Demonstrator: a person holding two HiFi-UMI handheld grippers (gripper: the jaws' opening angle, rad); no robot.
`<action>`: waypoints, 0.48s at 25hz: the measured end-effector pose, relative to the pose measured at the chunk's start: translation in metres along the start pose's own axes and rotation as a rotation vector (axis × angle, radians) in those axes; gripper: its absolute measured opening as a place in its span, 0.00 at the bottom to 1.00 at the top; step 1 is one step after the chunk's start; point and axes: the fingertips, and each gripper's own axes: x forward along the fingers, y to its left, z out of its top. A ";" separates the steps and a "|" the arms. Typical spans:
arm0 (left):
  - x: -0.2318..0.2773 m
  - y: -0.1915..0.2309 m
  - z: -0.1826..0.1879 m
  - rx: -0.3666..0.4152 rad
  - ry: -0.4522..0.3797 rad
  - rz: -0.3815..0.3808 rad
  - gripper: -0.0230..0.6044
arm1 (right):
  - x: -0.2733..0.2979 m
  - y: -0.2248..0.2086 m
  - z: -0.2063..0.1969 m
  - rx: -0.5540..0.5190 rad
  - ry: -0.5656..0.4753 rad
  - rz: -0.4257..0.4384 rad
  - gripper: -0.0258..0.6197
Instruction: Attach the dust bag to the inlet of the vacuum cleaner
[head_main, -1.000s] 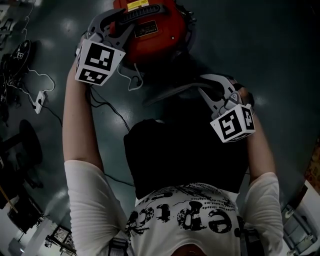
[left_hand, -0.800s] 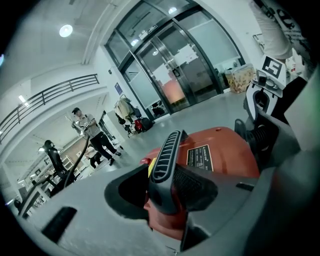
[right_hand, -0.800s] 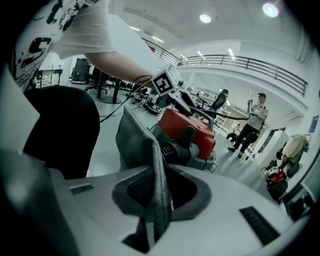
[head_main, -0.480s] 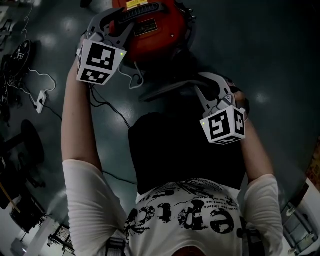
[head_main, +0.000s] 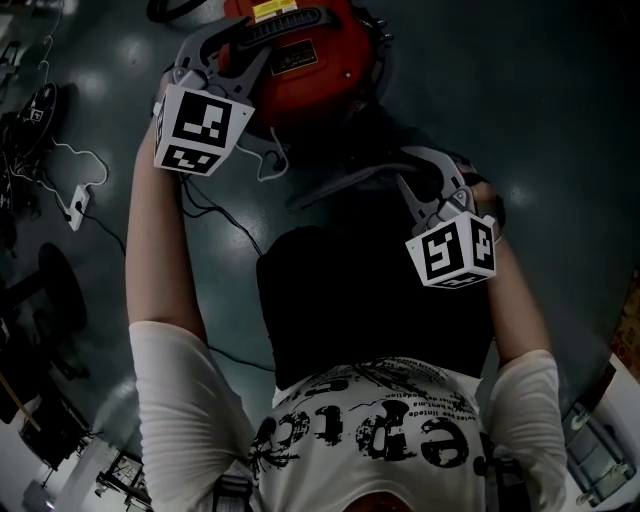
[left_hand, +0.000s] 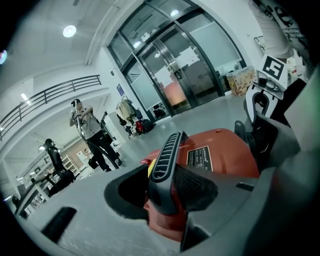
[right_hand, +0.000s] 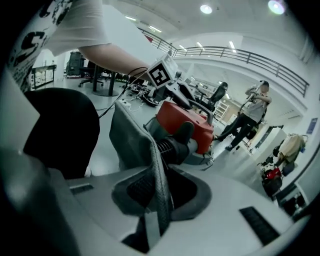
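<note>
Looking down from the head view, we see the red vacuum cleaner (head_main: 320, 62) on the dark floor at 12 o'clock. Our left tongs (head_main: 232, 48) reach it from 11 o'clock. In the left gripper view these tongs (left_hand: 165, 186) are clamped on the black ribbed handle (left_hand: 167, 150) that runs along the top of the vacuum cleaner (left_hand: 222, 150).

Our right tongs (head_main: 405, 172) sit at about 2 o'clock, well apart from the left ones. In the right gripper view they (right_hand: 157, 200) are pressed together on the edge of the grey dust bag (right_hand: 131, 134). The bag stands up as a flat sheet out of the jaws.

From above, the dust bag (head_main: 335, 186) is a dark flat strip just below the vacuum cleaner, stretching toward 10 o'clock from the right tongs. Past it, at 1 o'clock in the right gripper view, a ribbed black hose (right_hand: 174, 145) sticks out of the machine. We cannot tell whether the bag touches it.
</note>
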 end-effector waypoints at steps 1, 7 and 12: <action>0.000 -0.001 0.000 0.005 0.002 -0.004 0.28 | 0.001 -0.001 0.000 -0.024 0.007 0.015 0.11; 0.000 -0.001 -0.003 0.009 0.019 -0.014 0.28 | 0.009 -0.012 0.013 -0.054 0.042 0.057 0.12; -0.001 -0.001 -0.002 -0.001 0.010 -0.010 0.28 | 0.010 -0.014 0.013 0.025 0.064 0.068 0.12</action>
